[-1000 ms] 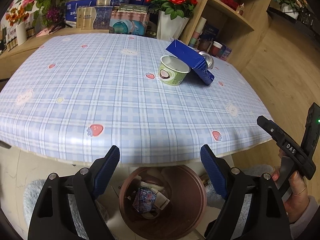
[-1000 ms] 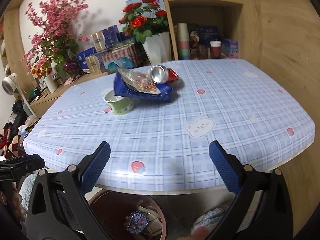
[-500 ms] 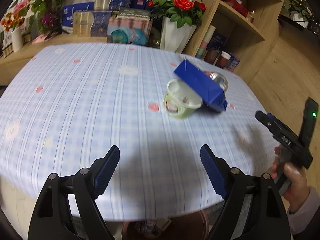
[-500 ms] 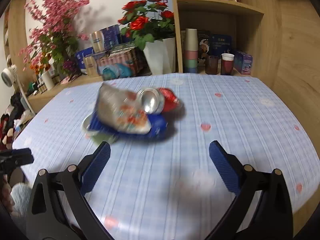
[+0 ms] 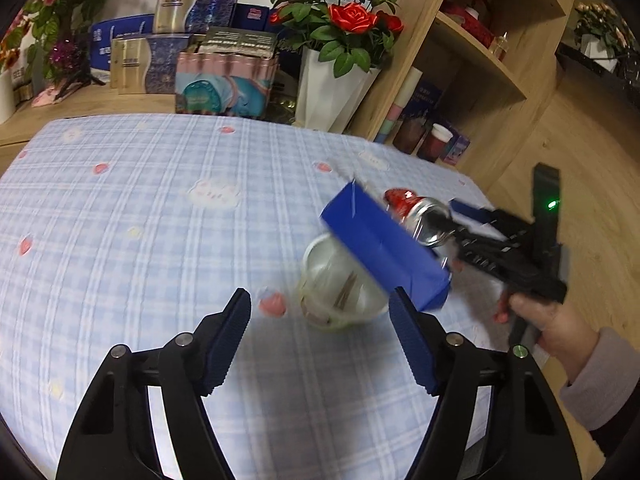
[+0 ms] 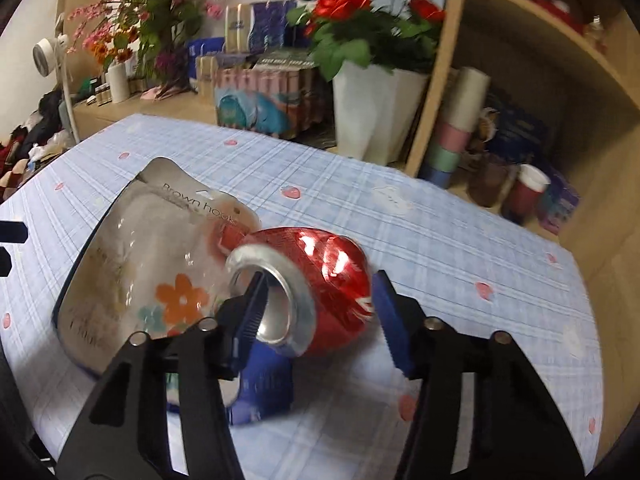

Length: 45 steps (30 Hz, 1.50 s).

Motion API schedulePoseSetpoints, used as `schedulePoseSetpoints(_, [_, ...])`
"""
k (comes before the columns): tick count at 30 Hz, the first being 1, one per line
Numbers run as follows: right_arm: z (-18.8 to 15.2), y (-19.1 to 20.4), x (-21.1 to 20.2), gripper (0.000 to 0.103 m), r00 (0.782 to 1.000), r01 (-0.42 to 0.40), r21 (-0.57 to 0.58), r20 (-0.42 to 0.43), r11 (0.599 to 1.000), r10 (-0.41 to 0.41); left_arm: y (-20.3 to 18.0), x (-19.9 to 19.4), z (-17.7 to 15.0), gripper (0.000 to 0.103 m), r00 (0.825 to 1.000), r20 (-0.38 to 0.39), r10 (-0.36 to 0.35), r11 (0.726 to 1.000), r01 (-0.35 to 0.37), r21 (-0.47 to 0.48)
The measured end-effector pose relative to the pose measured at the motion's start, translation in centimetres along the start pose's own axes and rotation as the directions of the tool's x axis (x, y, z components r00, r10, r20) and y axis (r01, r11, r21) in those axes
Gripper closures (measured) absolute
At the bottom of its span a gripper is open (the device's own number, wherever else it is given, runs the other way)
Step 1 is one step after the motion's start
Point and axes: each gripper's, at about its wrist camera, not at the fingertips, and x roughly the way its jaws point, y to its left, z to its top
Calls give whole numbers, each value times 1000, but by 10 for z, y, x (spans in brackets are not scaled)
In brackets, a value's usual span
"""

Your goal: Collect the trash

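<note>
The right gripper (image 6: pixel 316 312) has just been closing around the crushed red metal can (image 6: pixel 308 288), right pad apart. The left gripper (image 5: pixel 320 340) has been closing too, fingers released, blurred green paper cup (image 5: pixel 340 292) at twelve o'clock on the checked surface (image 5: pixel 140 220), half hidden by a blue box (image 5: pixel 384 248).

We hold two black grippers (image 5: pixel 320 344) with ridged blue pads (image 5: pixel 230 344) and silver screws (image 5: pixel 184 338); a green light (image 5: pixel 552 204) glows on one, above a pale sleeve (image 5: pixel 596 380).
</note>
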Motion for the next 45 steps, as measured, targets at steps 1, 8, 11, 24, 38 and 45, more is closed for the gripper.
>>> schedulePoseSetpoints(1, [0,1,4,57,1000,-23,6,-8,1000,23,-1,3,4,33,1000,-5,-11,1000,11,-3])
schedulePoseSetpoints(8, [-13,2,-5,73,993,-114,46,5,992,114,-4,34,41,33,997,-44,-69,998,68,-19])
schedulePoseSetpoints(11, [-16,-4,-16,73,994,-102,76,40,992,99,-3,49,53,33,995,-59,-82,996,80,-43])
schedulePoseSetpoints(24, [-31,-9,-43,76,993,-45,137,117,990,29,12,125,89,50,959,-135,-248,925,193,-328])
schedulePoseSetpoints(38, [-32,-11,-66,79,984,-51,196,179,979,16,-15,76,109,100,984,4,-176,978,175,-113])
schedulePoseSetpoints(45, [-30,-8,-91,86,976,-52,228,216,972,1,-26,27,114,101,978,89,-187,980,192,-56])
